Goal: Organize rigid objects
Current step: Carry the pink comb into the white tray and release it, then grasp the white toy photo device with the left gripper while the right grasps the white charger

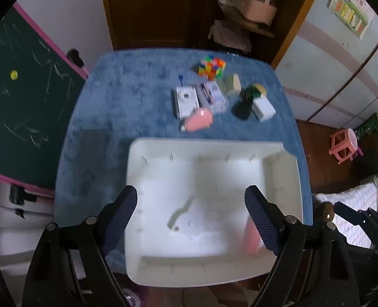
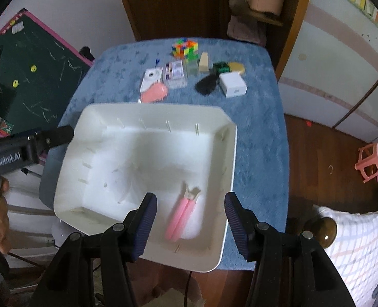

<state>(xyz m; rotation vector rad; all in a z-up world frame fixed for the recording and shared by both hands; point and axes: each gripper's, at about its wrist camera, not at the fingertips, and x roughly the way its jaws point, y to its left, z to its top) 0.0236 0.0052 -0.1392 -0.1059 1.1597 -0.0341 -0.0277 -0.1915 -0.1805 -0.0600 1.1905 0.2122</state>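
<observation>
A white bin (image 2: 61, 179) sits at the near edge of a blue-covered worktop (image 2: 260, 133), with both grippers poised above it, pointing steeply down. The right gripper (image 2: 190, 220) hangs over the bin's near right corner, jaws parted and grasping nothing; directly below, a pink-handled tool (image 2: 181, 215) lies on the bin's floor, apart from the pads. The left gripper (image 1: 191, 215) hovers over the bin (image 1: 135, 179) with its jaws spread wide and empty.

The remaining objects are clustered at the far side of the worktop, well apart from the bin's contents. A multicoloured puzzle cube (image 2: 185, 48) stands farthest back. In front of it lie a white camera-like device (image 2: 150, 79) and a clear packet (image 2: 175, 73), with a pink brush (image 2: 154, 93) just beyond the bin's far rim. To the right are a cream wedge (image 2: 203, 62), a green item (image 2: 220, 67), a yellow disc (image 2: 236, 67), a black object (image 2: 206, 85) and a white box (image 2: 233, 85). A green chalkboard (image 2: 40, 76) leans at far left.
</observation>
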